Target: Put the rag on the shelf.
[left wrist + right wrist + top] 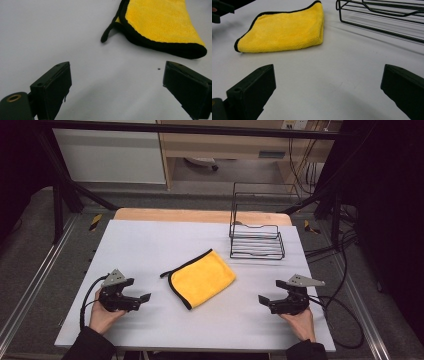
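A folded yellow cloth with a black hem [202, 278] lies flat near the middle of the white table; it also appears as the cloth [160, 22] and the cloth [284, 28]. A black loop [107, 31] sticks out of the cloth's near-left corner. My left gripper [137, 296] rests low over the table to the cloth's left, jaws wide apart and empty. My right gripper [272, 291] sits to the cloth's right, jaws also spread with nothing between them. Both point inward toward the cloth. In the left gripper view my own gripper [117, 82] frames bare table; so does the right gripper [328, 87].
A black wire rack [256, 232] stands at the back right of the table, its lower wires [382, 18] seen beyond the cloth. Cables trail off the table's right side [345, 320]. The wooden table edge [200, 215] runs along the back.
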Demonstrator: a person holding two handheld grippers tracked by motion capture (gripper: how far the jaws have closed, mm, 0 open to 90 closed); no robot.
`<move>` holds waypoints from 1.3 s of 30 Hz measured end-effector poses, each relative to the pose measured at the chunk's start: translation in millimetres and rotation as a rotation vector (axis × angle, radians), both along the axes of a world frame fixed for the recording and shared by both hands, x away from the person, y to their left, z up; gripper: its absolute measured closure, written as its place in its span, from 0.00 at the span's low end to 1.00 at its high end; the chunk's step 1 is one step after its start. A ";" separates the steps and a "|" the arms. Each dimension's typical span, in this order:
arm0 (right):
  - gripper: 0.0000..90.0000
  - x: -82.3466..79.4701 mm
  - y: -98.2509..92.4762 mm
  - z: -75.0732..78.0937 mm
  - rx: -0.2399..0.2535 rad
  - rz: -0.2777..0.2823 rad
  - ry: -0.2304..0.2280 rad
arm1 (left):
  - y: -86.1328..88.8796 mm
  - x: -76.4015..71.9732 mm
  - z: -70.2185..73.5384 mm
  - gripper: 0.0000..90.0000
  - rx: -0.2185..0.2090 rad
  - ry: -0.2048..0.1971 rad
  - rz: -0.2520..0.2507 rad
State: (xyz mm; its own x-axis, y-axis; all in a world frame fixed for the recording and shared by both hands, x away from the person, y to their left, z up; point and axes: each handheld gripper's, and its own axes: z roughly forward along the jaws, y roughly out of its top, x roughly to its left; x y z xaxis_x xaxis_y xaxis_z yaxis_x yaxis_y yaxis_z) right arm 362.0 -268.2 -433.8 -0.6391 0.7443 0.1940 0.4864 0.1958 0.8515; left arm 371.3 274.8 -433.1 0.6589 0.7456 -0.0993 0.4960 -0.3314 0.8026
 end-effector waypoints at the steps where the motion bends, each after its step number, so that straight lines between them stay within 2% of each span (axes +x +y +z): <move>1: 0.00 -0.1 0.8 0.0 -0.002 0.001 0.001 | -1.0 -0.1 0.2 0.09 0.002 0.003 -0.002; 10: 0.00 0.1 3.5 0.0 -0.015 0.006 0.001 | -17.4 0.0 4.9 0.10 -0.002 0.017 -0.009; 15: 0.00 0.2 3.9 -0.2 -0.015 0.003 0.001 | -32.4 0.1 7.9 0.11 0.001 0.027 -0.005; 19: 0.00 0.1 4.2 -0.4 -0.021 0.001 0.006 | -48.1 -0.5 11.8 0.14 0.000 0.026 -0.029; 26: 0.00 -0.2 4.1 -0.2 -0.021 0.000 0.006 | -83.6 -0.4 16.2 0.16 0.048 0.038 -0.095; 32: 0.00 0.0 4.4 -0.6 -0.024 0.000 0.006 | -111.5 -3.4 15.5 0.22 0.075 0.049 -0.135; 35: 0.00 0.2 4.5 -0.7 -0.024 0.000 0.007 | -125.3 -5.6 13.2 0.34 0.091 0.061 -0.168; 38: 0.00 0.2 4.8 -1.1 -0.025 0.000 0.006 | -139.2 -8.7 8.0 0.44 0.139 0.065 -0.188; 39: 0.00 0.2 4.8 -1.1 -0.025 0.000 0.006 | -143.3 -9.9 6.1 0.44 0.153 0.067 -0.191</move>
